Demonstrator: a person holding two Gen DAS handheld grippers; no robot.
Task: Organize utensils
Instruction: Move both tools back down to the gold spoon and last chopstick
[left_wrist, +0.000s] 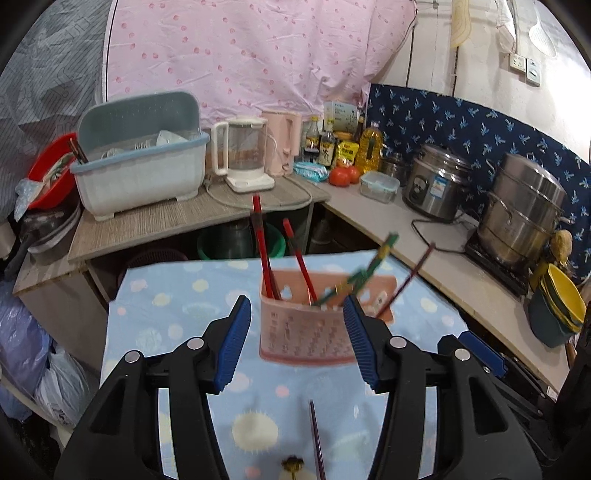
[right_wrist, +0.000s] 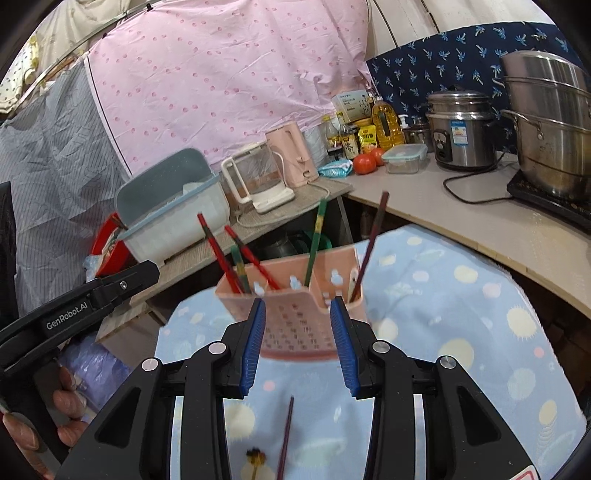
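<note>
Both grippers, left gripper (left_wrist: 297, 341) and right gripper (right_wrist: 297, 343), hover half-open and empty over a dark chopstick (right_wrist: 285, 435) lying lengthwise toward the pink holder (right_wrist: 295, 317) on the blue cloth (right_wrist: 461, 332), where red chopsticks (left_wrist: 264, 254) stand leaning upward.

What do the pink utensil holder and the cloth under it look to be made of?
Pink utensil holder: apparently moulded plastic, matte, with punched slots and cut-out holes along its rim. Cloth: soft, fleecy fabric by its look, pale blue with printed dots and fuzzy suns; the exact fibre cannot be told.
</note>
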